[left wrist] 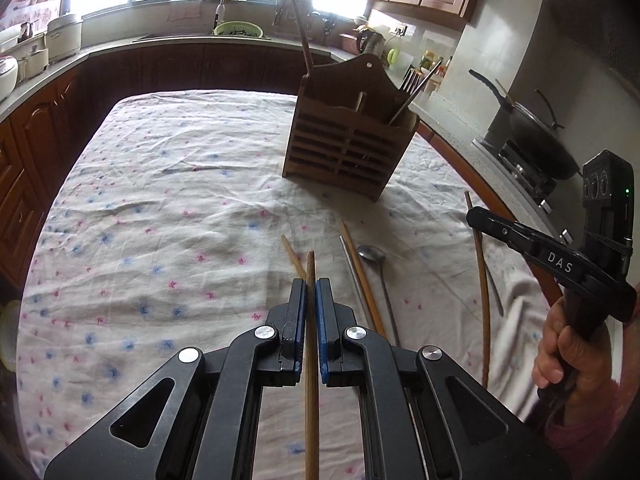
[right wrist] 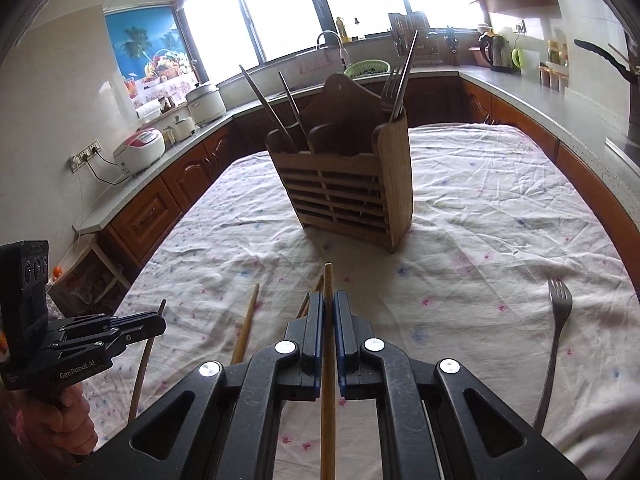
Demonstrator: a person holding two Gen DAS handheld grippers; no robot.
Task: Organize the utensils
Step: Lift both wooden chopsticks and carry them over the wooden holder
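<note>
Both grippers, left and right, tilt down, each clamping a chopstick.

The left gripper clamped a wooden chopstick above the flowered tablecloth; beyond stood the wooden utensil holder, with a spoon lying nearby.

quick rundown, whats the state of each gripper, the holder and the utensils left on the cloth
left gripper: shut on a wooden chopstick
right gripper: shut on another wooden chopstick
wooden holder: upright on the cloth, partly filled with forks and sticks
loose fork: lying flat on the cloth
spoon: lying flat on the cloth
</note>
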